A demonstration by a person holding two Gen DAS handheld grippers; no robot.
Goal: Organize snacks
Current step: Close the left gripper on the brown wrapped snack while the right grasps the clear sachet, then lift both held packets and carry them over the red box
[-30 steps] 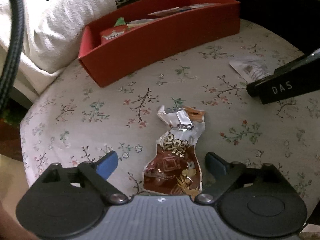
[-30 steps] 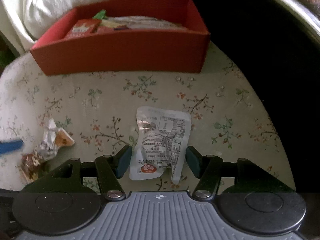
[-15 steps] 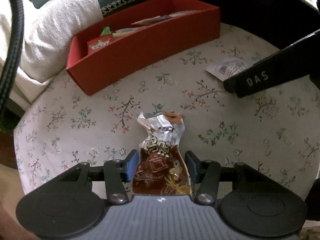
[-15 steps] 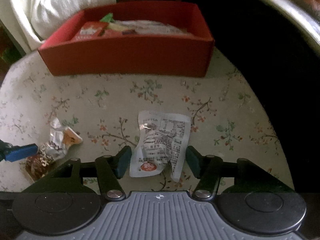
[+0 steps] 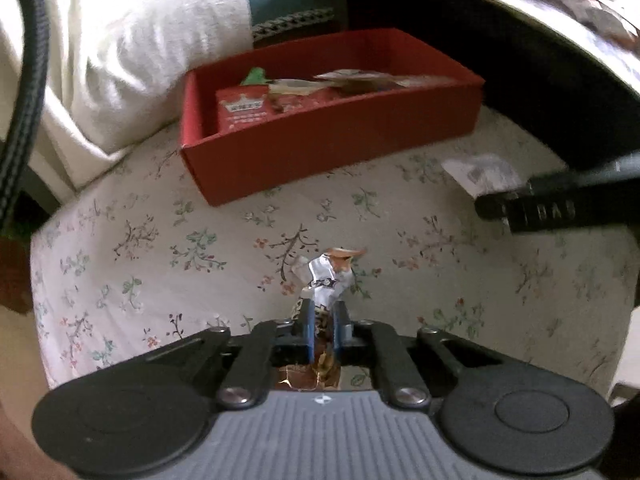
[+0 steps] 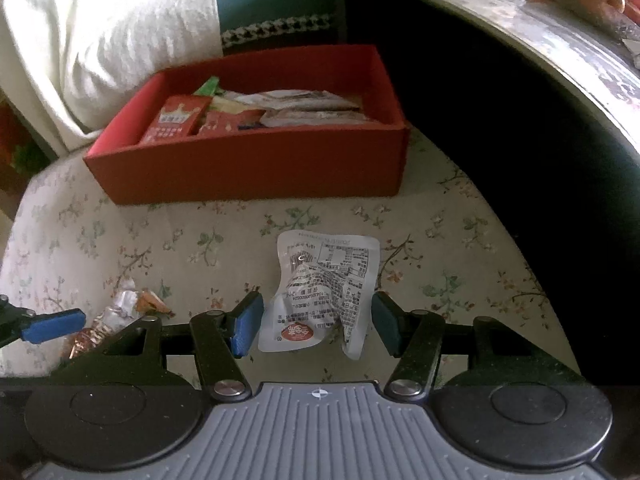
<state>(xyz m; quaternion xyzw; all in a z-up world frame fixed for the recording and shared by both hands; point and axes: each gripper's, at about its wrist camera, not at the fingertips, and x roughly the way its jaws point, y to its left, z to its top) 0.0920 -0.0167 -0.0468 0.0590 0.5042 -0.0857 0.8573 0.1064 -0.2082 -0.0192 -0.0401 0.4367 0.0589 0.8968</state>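
My left gripper is shut on a brown and silver snack wrapper, whose crumpled top sticks out beyond the blue pads. The same wrapper shows at the left of the right wrist view, with a left fingertip beside it. My right gripper stands open around a white printed snack packet lying on the floral cloth; the pads do not touch it. A red box holding several snacks stands at the back of the table, also seen as the red box from the right.
The floral tablecloth covers a round table whose edge drops off at left and right. A white cloth-draped seat stands behind the box. A shiny tabletop with items curves across the upper right.
My left gripper's jaws went from wide open to shut on the brown wrapper and it has lifted a little. The right gripper has stayed around the white packet.
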